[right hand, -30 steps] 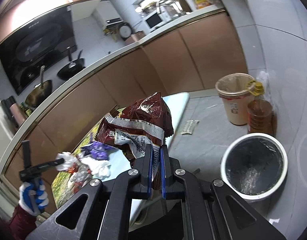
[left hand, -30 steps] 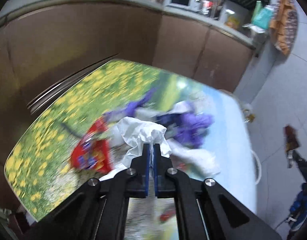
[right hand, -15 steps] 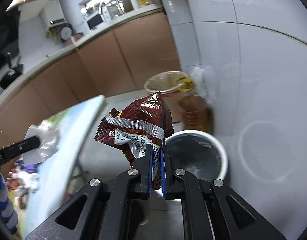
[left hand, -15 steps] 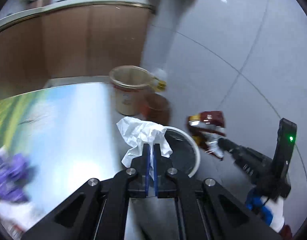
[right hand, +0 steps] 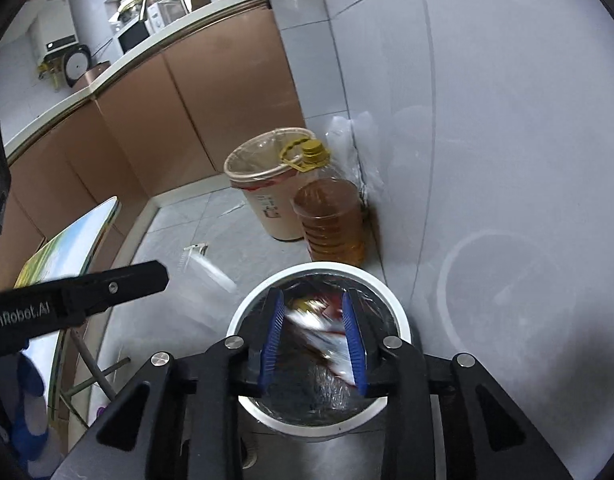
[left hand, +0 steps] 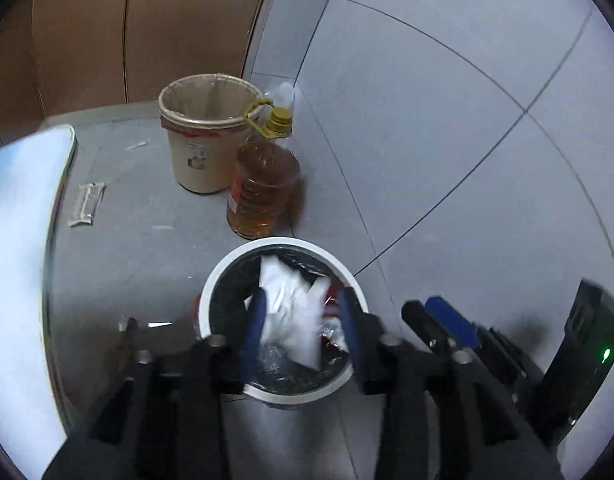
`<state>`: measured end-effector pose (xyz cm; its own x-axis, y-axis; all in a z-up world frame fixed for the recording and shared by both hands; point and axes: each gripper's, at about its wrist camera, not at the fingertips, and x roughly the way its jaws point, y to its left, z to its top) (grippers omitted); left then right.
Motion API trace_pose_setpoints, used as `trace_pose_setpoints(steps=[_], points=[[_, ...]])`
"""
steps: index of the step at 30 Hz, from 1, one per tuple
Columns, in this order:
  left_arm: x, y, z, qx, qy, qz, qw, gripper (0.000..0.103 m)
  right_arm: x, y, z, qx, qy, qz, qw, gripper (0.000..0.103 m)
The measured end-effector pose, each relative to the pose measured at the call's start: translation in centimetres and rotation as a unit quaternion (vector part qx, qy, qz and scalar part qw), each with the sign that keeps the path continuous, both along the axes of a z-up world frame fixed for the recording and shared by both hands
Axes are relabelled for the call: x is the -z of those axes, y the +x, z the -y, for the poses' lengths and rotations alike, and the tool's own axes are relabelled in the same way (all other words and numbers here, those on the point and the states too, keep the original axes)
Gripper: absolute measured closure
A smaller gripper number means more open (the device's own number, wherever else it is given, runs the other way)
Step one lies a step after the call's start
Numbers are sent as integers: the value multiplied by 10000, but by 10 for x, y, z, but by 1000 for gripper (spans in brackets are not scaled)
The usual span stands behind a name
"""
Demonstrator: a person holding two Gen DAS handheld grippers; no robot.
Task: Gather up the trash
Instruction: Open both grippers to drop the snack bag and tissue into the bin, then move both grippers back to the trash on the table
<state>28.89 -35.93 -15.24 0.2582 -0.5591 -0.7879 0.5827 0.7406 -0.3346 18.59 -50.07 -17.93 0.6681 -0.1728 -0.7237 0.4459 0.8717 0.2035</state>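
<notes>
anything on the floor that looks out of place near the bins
Yes: a flat silver wrapper lies loose on the grey floor, left of the beige lined bucket and apart from the white-rimmed black-lined bin. It looks like stray litter. The amber oil bottle stands upright; no spill is visible.

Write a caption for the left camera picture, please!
Open left gripper drops white tissue into the white bin.

a grey tiled floor (left hand: 155, 208) carries a white-rimmed trash bin (left hand: 231, 272) lined in black. just behind the bin stands an amber oil bottle (left hand: 263, 192), touching a beige lined bucket (left hand: 203, 148). left of the bin lies a small flat wrapper (left hand: 87, 204), near a table edge (left hand: 63, 184).
</notes>
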Motion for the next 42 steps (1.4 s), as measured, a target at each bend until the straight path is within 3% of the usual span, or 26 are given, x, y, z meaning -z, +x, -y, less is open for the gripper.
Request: trace_pose_setpoints(steps=[6, 10, 14, 22, 25, 30, 42], points=[[-15, -13, -22, -105, -189, 93, 9997, 62, -12, -13, -13, -50, -107, 100, 9999, 64], [-41, -31, -50, -296, -214, 573, 9977, 61, -32, -29, -28, -139, -78, 357, 9992, 54], [-70, -54, -90, -567, -328, 1034, 9925, 61, -69, -42, -55, -385, -161, 748, 9963, 46], [-125, -106, -179, -1028, -369, 1770, 9781, 61, -146, -72, -124, -980, -470, 1508, 9826, 14], [-135, -121, -213, -1313, -309, 2018, 9701, 54, -167, -79, -147, -1258, -478, 1716, 9759, 12], [-150, -143, -276, -1840, -221, 2307, 9552, 53, -195, -92, -191, -1764, -565, 1917, 9638, 12], [-160, -192, -387, -2699, -236, 2449, 9309, 53, -210, -115, -253, -2573, -649, 2037, 9424, 11]])
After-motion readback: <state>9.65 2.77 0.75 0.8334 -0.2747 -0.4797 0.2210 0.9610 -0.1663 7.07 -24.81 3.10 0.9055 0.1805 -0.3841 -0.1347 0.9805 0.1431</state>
